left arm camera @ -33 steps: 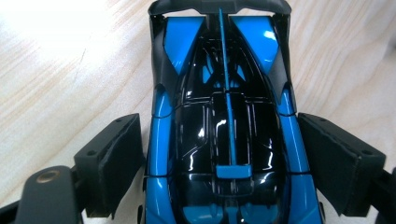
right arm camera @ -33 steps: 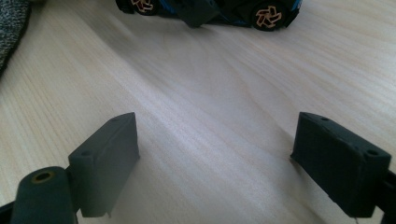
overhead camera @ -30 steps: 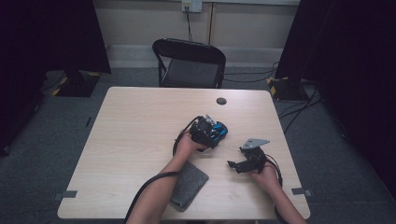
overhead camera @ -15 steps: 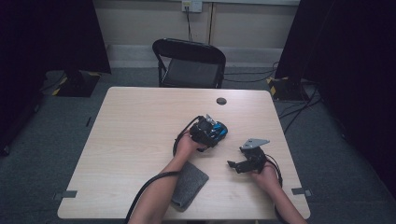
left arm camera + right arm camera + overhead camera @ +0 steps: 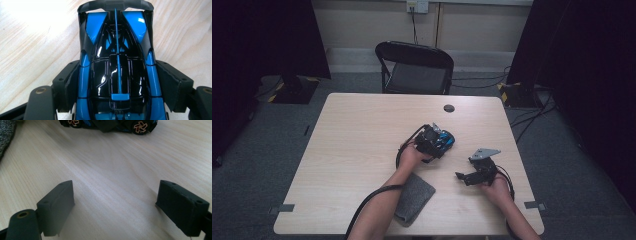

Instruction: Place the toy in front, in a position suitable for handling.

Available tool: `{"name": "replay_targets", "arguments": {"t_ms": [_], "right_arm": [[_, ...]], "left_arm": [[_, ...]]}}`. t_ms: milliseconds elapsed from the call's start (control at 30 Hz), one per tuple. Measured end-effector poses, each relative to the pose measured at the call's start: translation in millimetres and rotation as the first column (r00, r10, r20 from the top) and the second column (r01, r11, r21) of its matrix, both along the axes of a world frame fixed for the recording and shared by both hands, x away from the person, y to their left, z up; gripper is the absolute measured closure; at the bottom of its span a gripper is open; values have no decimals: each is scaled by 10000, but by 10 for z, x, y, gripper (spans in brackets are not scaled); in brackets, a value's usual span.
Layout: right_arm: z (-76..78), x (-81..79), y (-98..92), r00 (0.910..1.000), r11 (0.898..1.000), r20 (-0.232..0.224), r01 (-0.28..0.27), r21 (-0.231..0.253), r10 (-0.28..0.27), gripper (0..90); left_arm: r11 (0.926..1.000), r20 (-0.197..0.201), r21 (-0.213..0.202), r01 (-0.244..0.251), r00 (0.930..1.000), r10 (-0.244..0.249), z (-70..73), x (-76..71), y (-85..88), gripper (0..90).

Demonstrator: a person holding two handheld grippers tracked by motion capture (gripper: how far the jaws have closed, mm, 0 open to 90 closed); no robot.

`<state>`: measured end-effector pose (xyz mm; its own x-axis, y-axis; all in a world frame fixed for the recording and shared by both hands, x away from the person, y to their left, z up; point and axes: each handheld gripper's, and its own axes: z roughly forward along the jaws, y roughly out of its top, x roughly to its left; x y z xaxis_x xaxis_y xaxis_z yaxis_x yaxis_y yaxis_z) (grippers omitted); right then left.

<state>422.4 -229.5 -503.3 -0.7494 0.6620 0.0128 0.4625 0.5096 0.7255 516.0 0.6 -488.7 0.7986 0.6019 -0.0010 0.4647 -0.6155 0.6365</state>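
A blue and black toy car (image 5: 117, 50) stands on the pale wooden table (image 5: 357, 130), right of its middle. My left gripper (image 5: 117, 68) reaches over it from behind. Its jaws have just been closing, and the pads (image 5: 71, 81) now press on the car's two blue flanks. In the high view the left gripper (image 5: 432, 141) covers most of the car (image 5: 447, 140). My right gripper (image 5: 464, 177) rests low on the table nearer the front right, open, with bare wood between its pads (image 5: 60, 202). From there the car's wheels (image 5: 110, 123) show farther off.
A grey cloth (image 5: 414, 197) lies near the table's front edge under the left forearm, and its corner (image 5: 6, 135) shows in the right gripper view. A small dark disc (image 5: 449, 108) sits near the far edge. A black folding chair (image 5: 414, 67) stands behind the table.
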Motion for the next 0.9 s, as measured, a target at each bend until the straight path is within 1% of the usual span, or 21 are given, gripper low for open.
{"name": "replay_targets", "arguments": {"t_ms": [100, 167, 200, 267, 433, 467, 533, 633, 667, 800, 900], "right_arm": [[0, 0, 0, 10000, 10000, -2, 2, 2, -2, 137], [0, 0, 0, 10000, 10000, 1, 6, 3, -6, 137], [0, 0, 1, 10000, 10000, -1, 7, 5, -7, 137], [0, 0, 0, 10000, 10000, -2, 4, 5, -4, 137], [0, 0, 0, 10000, 10000, -1, 3, 5, -3, 137], [0, 0, 1, 10000, 10000, -1, 8, 7, -8, 137], [0, 0, 1, 10000, 10000, 3, 8, 5, -8, 137], [0, -1, 1, 10000, 10000, -5, 12, 16, -12, 137], [0, -1, 1, 10000, 10000, -5, 11, 13, -11, 137], [0, 0, 1, 10000, 10000, 0, 10, 7, -10, 137], [0, 0, 1, 10000, 10000, 2, 9, 7, -9, 137]], "left_arm": [[10000, -120, -29, -58, 9999, 58, 16, 8, 17, 261], [9999, -139, -44, -111, 9998, 111, 34, 11, 27, 261], [10000, -72, -2, -95, 9999, 95, 51, 10, 37, 261], [9999, -179, -68, -148, 9997, 147, 69, 16, 54, 261], [9998, -319, 82, -207, 9993, 210, 115, 26, 110, 261], [9997, -273, 144, -200, 9994, 204, 125, 27, 122, 261], [9997, -245, 36, -247, 9994, 248, 151, 26, 156, 261], [9996, -207, 20, -299, 9993, 300, 195, 28, 206, 261], [9993, -251, -30, -362, 9990, 361, 209, 27, 229, 261], [9990, -127, 104, -433, 9990, 435, 237, 21, 318, 261], [9986, -170, 49, -517, 9985, 518, 254, 13, 391, 261]]}}
